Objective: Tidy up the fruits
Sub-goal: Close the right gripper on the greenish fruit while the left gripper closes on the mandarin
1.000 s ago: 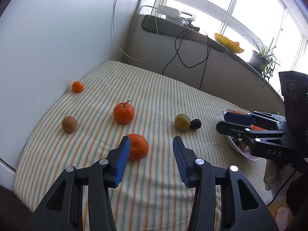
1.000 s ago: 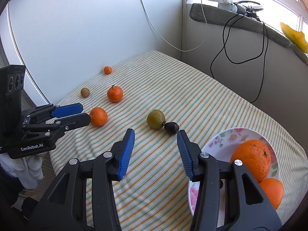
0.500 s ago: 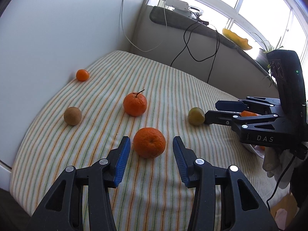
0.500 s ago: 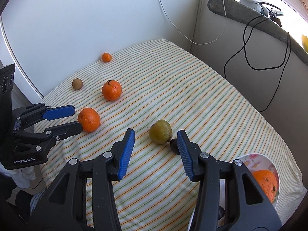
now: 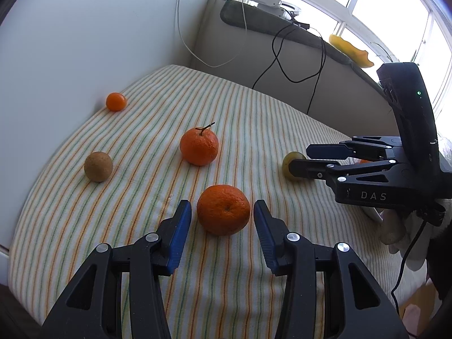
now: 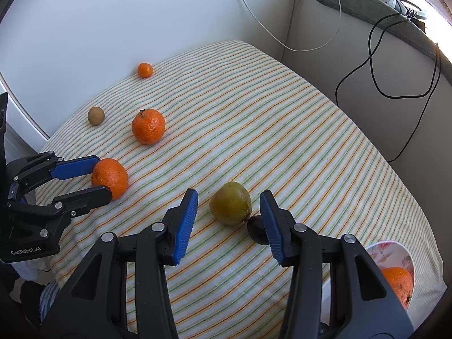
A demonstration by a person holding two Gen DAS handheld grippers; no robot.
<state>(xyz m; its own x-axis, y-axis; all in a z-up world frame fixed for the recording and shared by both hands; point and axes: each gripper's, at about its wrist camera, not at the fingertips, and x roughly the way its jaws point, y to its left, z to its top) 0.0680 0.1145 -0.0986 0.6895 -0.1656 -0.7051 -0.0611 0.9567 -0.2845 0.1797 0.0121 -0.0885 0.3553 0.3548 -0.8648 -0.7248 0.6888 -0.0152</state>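
Left gripper (image 5: pixel 222 226): spread wide, holding nothing; its blue pads flank the near orange (image 5: pixel 223 210) with a gap on each side, no contact visible in the left wrist view.
Left gripper, other view: in the right wrist view the same gripper (image 6: pixel 97 176) brackets the orange (image 6: pixel 110 178); whether the upper pad tip touches the peel I cannot tell.
Right gripper (image 6: pixel 228 213): also spread wide and empty, its pads on either side of the green fruit (image 6: pixel 231 207), clear of it on the left.
Dark fruit (image 6: pixel 256 229): lies against the green fruit and is partly hidden behind the right pad; contact with the pad cannot be judged.
Stemmed orange (image 5: pixel 199 147): sits on the cloth beyond the near orange, apart from it.
Brown fruit (image 5: pixel 98 166): to the left, near the cloth's left edge.
Small orange (image 5: pixel 116 101): far back, just beside the wall (image 5: pixel 84 34).
Bowl (image 6: pixel 394 257): at the cloth's right near corner, with an orange (image 6: pixel 398 282) inside.
Cloth (image 6: pixel 254 118): striped; the wide stretch behind the green fruit carries no fruit, up to the ledge (image 6: pixel 367 5).
Edges: the cloth drops off on the left and near sides; cables (image 6: pixel 395 65) hang down the right-hand wall.
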